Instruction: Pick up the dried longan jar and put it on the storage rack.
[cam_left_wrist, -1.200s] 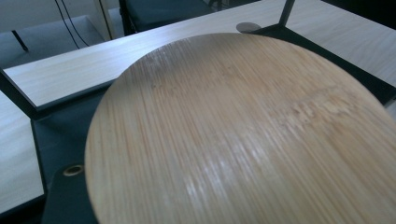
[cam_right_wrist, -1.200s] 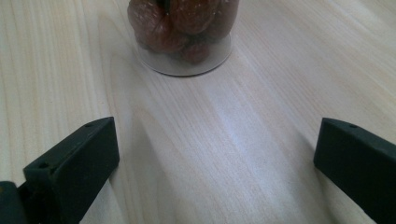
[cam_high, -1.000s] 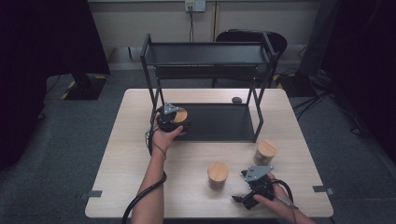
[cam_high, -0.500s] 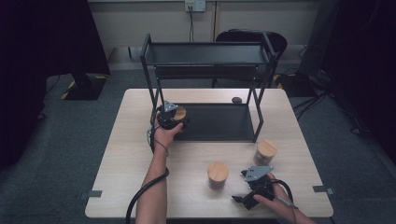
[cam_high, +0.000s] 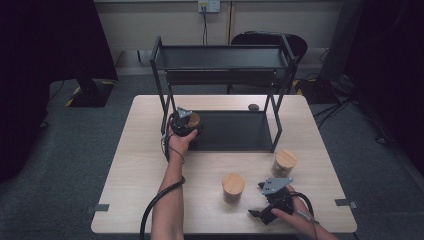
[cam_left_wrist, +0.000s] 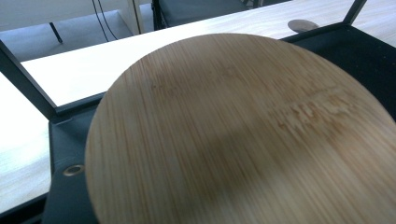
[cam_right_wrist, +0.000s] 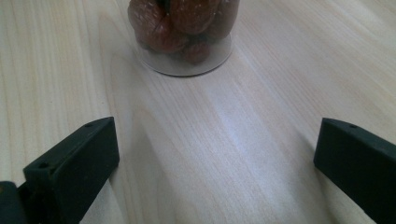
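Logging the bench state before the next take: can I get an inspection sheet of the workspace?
Surface: light wooden table, no spills seen.
Job's things: black two-tier rack; jar with bamboo lid at the lower shelf's left end; two more lidded jars, one mid-table, one nearer the rack.
Clutter: small dark round object on the table behind the rack.
Grippers: left gripper at the shelf jar, jaws hidden; right gripper open, resting near a jar of reddish-brown contents.
Cables: black cable trailing along the left forearm.
Surroundings: grey carpet, chair behind the table, wall socket.
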